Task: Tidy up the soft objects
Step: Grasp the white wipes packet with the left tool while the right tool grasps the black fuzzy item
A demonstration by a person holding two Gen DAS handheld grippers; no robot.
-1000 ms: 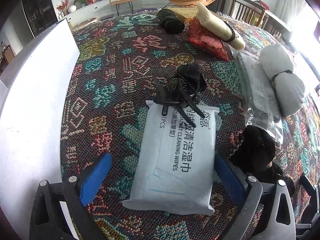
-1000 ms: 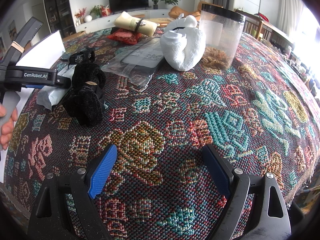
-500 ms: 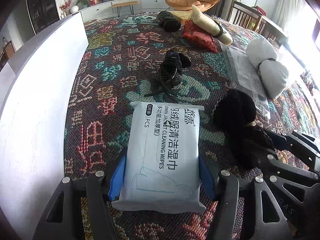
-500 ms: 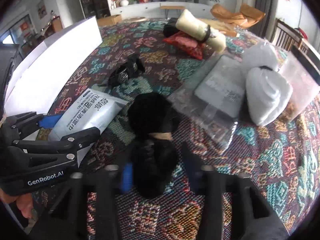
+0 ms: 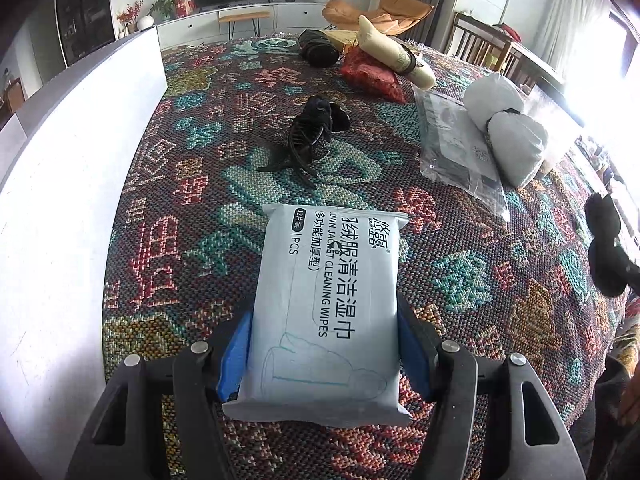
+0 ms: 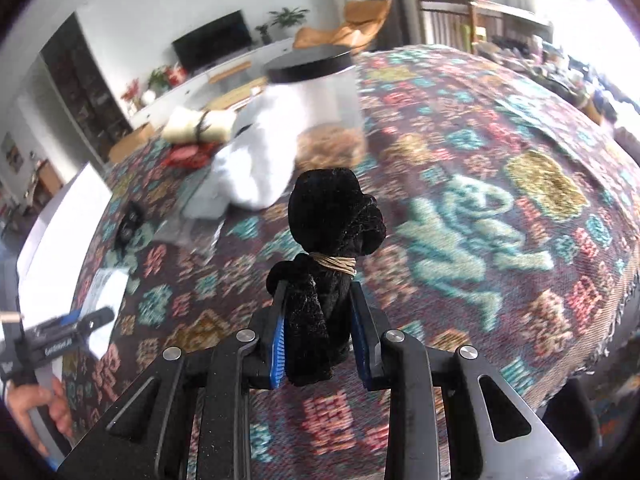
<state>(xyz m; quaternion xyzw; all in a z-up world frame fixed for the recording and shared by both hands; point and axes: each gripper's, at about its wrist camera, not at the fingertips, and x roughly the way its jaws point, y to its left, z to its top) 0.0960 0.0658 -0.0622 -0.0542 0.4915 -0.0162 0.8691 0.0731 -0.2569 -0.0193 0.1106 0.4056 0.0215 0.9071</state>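
Observation:
A pale blue pack of cleaning wipes point(image 5: 328, 308) lies flat on the patterned tablecloth point(image 5: 192, 184). My left gripper point(image 5: 324, 344) is shut on it, its blue pads pressing both long sides. A black velvet bundle point(image 6: 336, 208), tied with a tan elastic band, stands up between the pads of my right gripper point(image 6: 320, 320). Those jaws are closing on its lower half and hold it above the cloth. In the left wrist view the bundle point(image 5: 604, 252) hangs at the far right edge. The right wrist view shows the left gripper point(image 6: 76, 322) low on the left, held by a hand.
A tangled black strap item point(image 5: 312, 136) lies beyond the wipes. Two white cloth rolls point(image 5: 508, 136), a clear plastic bag point(image 5: 452, 140), a red pouch point(image 5: 372, 74) and a cream roll point(image 5: 396, 56) lie further back. A white box wall point(image 5: 60, 200) borders the left. A black-lidded jar point(image 6: 320, 100) stands behind.
Both grippers went from open to shut. The left closed on the wipes pack and drew it away from the black strap item. The right took the black bundle and lifted it off the cloth.

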